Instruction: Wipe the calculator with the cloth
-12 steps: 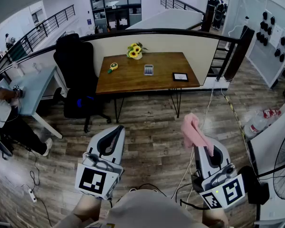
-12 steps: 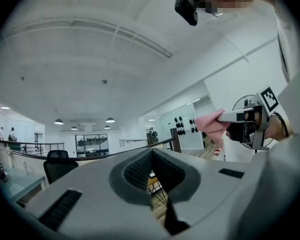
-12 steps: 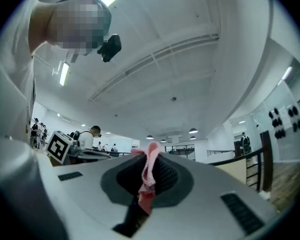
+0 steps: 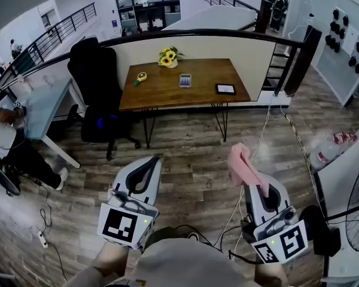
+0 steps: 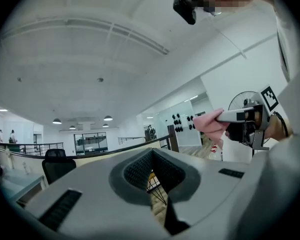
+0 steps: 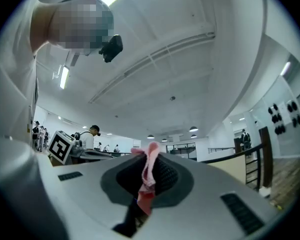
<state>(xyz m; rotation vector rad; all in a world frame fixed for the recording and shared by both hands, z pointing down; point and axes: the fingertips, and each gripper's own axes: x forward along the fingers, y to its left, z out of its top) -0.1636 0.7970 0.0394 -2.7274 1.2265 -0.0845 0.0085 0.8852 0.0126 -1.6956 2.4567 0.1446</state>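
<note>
The calculator (image 4: 185,80) lies on the far wooden table (image 4: 161,94), well ahead of both grippers. My right gripper (image 4: 250,181) is shut on a pink cloth (image 4: 242,162), which bunches up above its fingertips. In the right gripper view the cloth (image 6: 151,170) is pinched between the pads, and it also shows from the side in the left gripper view (image 5: 210,124). My left gripper (image 4: 151,162) is held low over the floor. It is shut with nothing in it, its ribbed pads (image 5: 137,170) meeting at the tips.
On the table stand a pot of sunflowers (image 4: 167,58), a yellow tape measure (image 4: 142,76) and a black tablet (image 4: 225,89). A black office chair (image 4: 96,82) stands left of the table, with a pale desk (image 4: 39,109) beyond it. Cables (image 4: 260,142) trail across the wooden floor.
The head view has shifted a little, so the table sits slightly higher in the frame. Both grippers keep nearly the same pose, and the cloth stays in the right one.
</note>
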